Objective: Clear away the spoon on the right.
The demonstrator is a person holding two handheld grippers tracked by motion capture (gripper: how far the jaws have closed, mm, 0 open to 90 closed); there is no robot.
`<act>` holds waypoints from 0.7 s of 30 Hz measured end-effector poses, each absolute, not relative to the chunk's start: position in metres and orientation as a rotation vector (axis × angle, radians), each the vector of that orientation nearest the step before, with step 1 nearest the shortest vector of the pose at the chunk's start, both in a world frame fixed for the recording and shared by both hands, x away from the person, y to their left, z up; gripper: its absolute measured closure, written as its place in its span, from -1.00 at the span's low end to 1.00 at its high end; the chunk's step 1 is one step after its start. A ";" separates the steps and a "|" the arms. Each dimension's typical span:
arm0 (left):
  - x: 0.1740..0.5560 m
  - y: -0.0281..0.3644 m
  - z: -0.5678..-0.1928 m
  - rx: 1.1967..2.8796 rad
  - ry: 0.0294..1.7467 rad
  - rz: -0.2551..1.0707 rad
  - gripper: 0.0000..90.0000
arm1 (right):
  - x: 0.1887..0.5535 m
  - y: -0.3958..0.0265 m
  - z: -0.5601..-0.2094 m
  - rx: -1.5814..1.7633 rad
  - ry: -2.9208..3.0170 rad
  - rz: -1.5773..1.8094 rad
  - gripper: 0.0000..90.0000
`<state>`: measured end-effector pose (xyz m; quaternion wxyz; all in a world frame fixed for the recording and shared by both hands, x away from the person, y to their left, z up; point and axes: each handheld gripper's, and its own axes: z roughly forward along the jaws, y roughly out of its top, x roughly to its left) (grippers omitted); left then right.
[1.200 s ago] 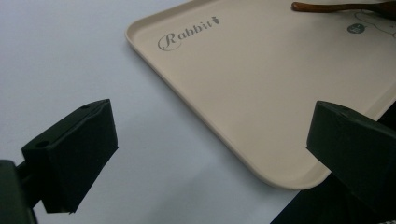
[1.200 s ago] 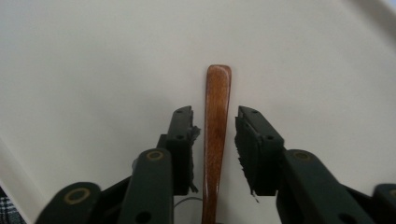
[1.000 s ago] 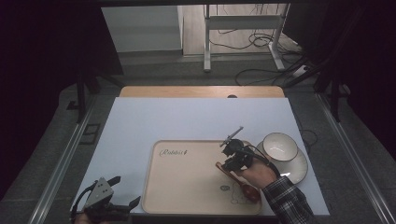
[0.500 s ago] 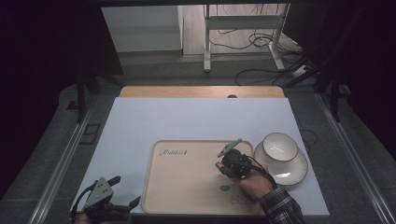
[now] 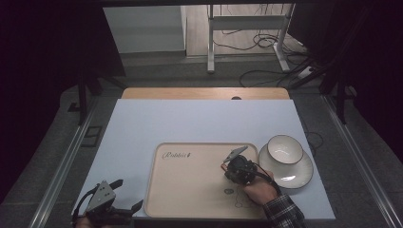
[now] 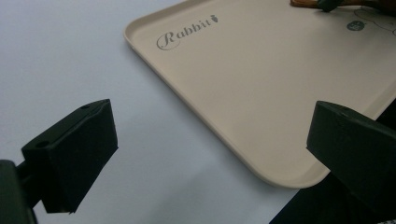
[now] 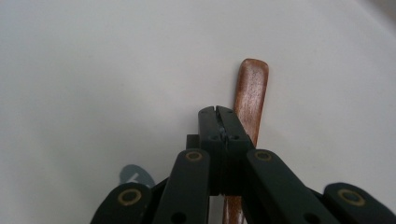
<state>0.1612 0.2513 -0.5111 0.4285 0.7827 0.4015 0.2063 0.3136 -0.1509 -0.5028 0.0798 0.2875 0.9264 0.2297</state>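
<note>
On the table (image 5: pixel 199 123), at about 7 o'clock, the left gripper (image 5: pixel 127 194) rests in the same place as one second ago. Its jaws stand wide apart and nothing is between them. In the left gripper view they look toward the near corner of the tray (image 5: pixel 190 190).

The tray lies at 6 o'clock and has not moved.

The change is on the tray's right half, at about 3 o'clock of the tray. The right gripper (image 5: pixel 233 170) has come down a little since one second ago, and it now sits low over the tray floor. Its jaws are pressed together. In the right gripper view, the wooden handle (image 7: pixel 252 91) lies flat on the tray. It runs from under the gripper out past the jaw tips, toward 12 o'clock of that view, just beside the tips on their right. I cannot tell if the tips pinch its edge or have closed next to it.

I judge that the pick-up of the handle is now being tried. If the wood is not caught, the jaws must open again and be placed across it.

At 4 o'clock of the table, the bowl (image 5: pixel 284 149) stands on its saucer (image 5: pixel 297 176), just beside the tray, in the same place as before.
</note>
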 end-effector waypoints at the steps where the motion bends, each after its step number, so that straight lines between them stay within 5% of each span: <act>1: 0.161 0.251 -0.511 1.956 1.001 0.516 -0.97 | 0.314 -0.152 -0.503 0.861 2.766 0.691 1.00; 21: 0.161 0.248 -0.511 1.978 0.989 0.523 -0.97 | 0.328 -0.189 -0.503 1.044 2.675 0.730 1.00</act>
